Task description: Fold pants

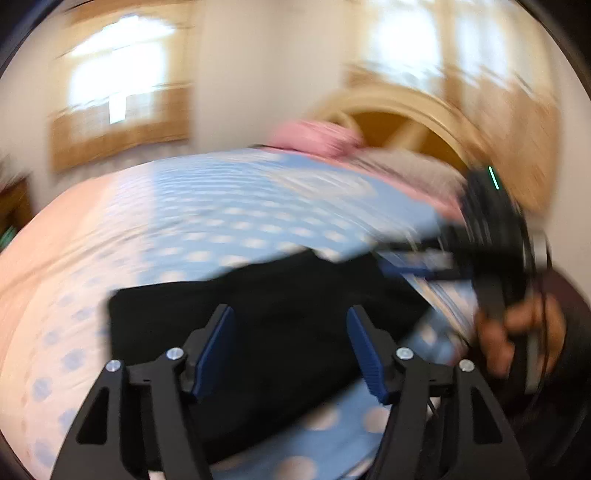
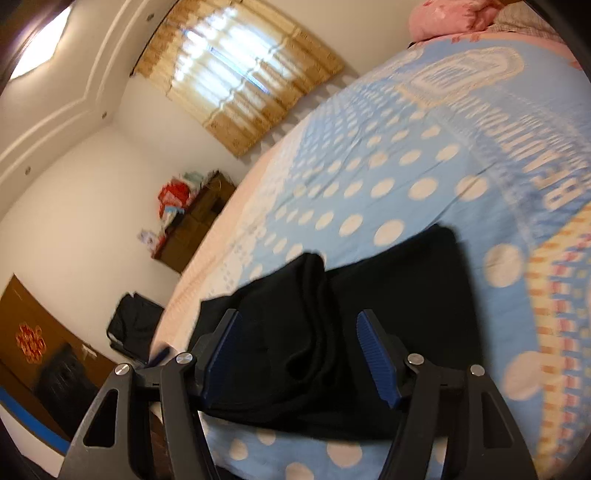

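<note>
The black pants (image 1: 280, 314) lie folded in a flat bundle on the blue bedsheet with white dots (image 1: 229, 221). My left gripper (image 1: 291, 350) is open just above the near part of the pants, holding nothing. In the right wrist view the pants (image 2: 388, 291) show a thick folded ridge on the left side. My right gripper (image 2: 299, 354) is open over that ridge, empty. The right gripper and the hand holding it also show at the right of the left wrist view (image 1: 417, 258), which is motion-blurred.
A pink pillow (image 2: 447, 16) and a grey cover lie at the head of the bed by a wooden headboard (image 1: 406, 125). The bed edge (image 2: 207, 254) drops off to the left, with a dark bag (image 2: 133, 325) and a wooden cabinet (image 2: 199, 221) beyond. Curtained windows are behind.
</note>
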`<state>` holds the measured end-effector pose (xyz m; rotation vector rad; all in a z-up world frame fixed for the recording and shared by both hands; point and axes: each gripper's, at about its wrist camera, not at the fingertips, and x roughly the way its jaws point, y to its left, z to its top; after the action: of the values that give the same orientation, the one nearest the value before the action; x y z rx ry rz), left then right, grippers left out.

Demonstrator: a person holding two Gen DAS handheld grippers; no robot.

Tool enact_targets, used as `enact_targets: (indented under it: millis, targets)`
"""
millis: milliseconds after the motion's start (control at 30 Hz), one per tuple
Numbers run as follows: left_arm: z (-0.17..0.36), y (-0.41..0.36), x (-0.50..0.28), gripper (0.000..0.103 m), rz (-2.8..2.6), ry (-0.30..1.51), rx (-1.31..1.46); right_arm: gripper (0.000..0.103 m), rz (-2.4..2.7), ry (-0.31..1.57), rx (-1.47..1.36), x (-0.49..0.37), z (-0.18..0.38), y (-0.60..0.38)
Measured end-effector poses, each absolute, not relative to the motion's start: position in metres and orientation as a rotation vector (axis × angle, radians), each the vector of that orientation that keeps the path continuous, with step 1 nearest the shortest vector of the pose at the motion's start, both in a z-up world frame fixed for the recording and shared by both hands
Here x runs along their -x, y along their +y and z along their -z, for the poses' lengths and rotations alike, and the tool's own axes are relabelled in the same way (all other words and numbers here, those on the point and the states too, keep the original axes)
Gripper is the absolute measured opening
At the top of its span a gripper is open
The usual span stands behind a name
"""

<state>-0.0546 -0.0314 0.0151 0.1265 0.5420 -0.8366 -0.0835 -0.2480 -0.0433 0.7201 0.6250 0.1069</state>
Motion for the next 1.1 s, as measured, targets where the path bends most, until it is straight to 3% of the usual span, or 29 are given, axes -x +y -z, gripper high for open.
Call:
enact_targets:
  millis: [200, 267, 367, 467, 833, 1100]
  targets:
    - [-0.012, 0.034, 0.006, 0.072, 0.506, 0.605, 0.095, 0.066, -0.073, 0.700, -0.493, 0.066, 0.062, -0.199]
    - [-0.003, 0.048, -0.005, 0.072, 0.424, 0.657, 0.134, 0.048, -0.061, 0.712, -0.402, 0.065, 0.060, -0.185]
    - [0.012, 0.062, -0.013, 0.072, 0.363, 0.723, 0.218, 0.033, -0.074, 0.738, -0.350, 0.061, 0.062, -0.176]
    - [0.018, 0.064, -0.013, 0.072, 0.349, 0.757, 0.262, 0.026, -0.079, 0.739, -0.325, 0.060, 0.061, -0.171]
    - [0.008, 0.054, -0.018, 0.072, 0.355, 0.698, 0.229, 0.023, 0.026, 0.604, -0.081, 0.109, -0.002, -0.175]
    - [0.020, -0.005, -0.009, 0.072, 0.440, 0.731, 0.102, 0.023, 0.161, 0.754, -0.179, 0.123, 0.057, -0.234]
